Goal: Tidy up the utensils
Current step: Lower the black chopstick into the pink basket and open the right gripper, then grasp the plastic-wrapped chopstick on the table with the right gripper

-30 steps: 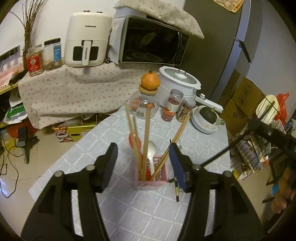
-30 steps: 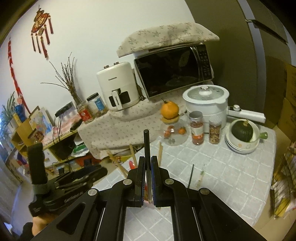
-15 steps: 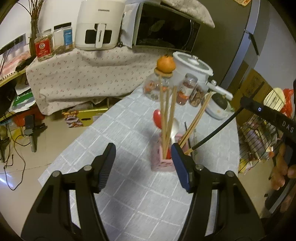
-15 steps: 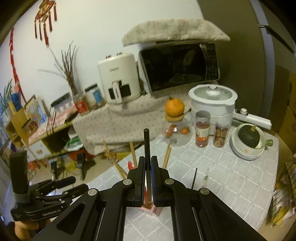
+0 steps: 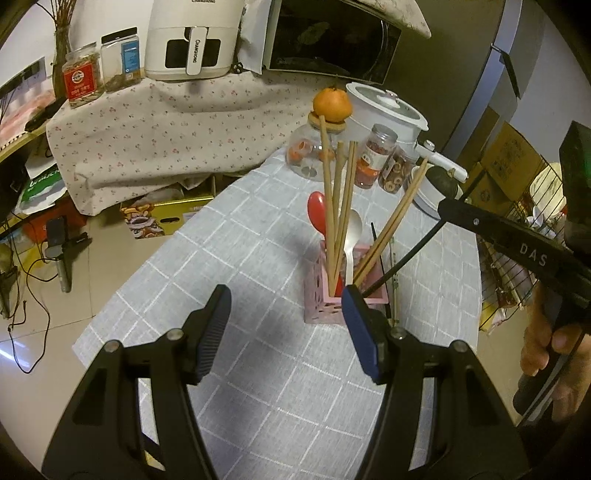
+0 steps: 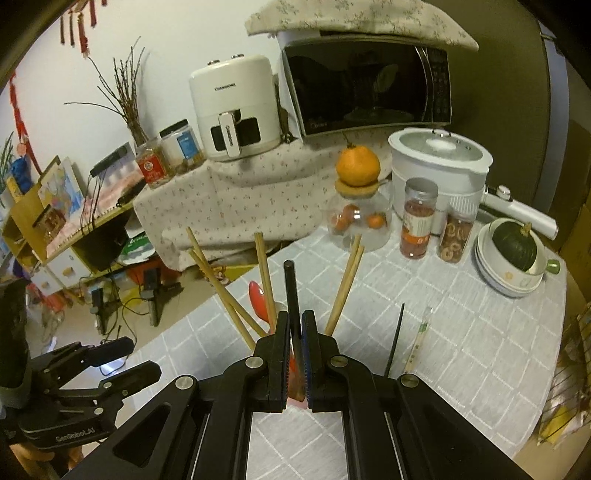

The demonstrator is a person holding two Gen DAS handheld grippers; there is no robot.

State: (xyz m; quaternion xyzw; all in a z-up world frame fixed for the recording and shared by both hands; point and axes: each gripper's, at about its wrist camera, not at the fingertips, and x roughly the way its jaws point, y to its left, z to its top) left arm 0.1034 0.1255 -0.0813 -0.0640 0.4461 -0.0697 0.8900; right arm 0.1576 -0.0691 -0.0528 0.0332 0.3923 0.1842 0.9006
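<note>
Since the earlier frame we see the right gripper [image 6: 294, 332] has descended, pinching the black chopstick [image 6: 291, 291], its tip now entering the pink holder [image 5: 345, 302] on the table. Left gripper [image 5: 284, 314] spread, empty. Insertion nearly done; release follows.

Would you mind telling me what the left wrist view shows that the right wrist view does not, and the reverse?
Only the left wrist view shows the metal spoon standing in the pink holder, and the open left gripper with nothing between its pads.

Only the right wrist view shows the right gripper shut on the black chopstick, and the red hanging ornament.

Both show the wooden chopsticks, red spoon, orange and air fryer.
</note>
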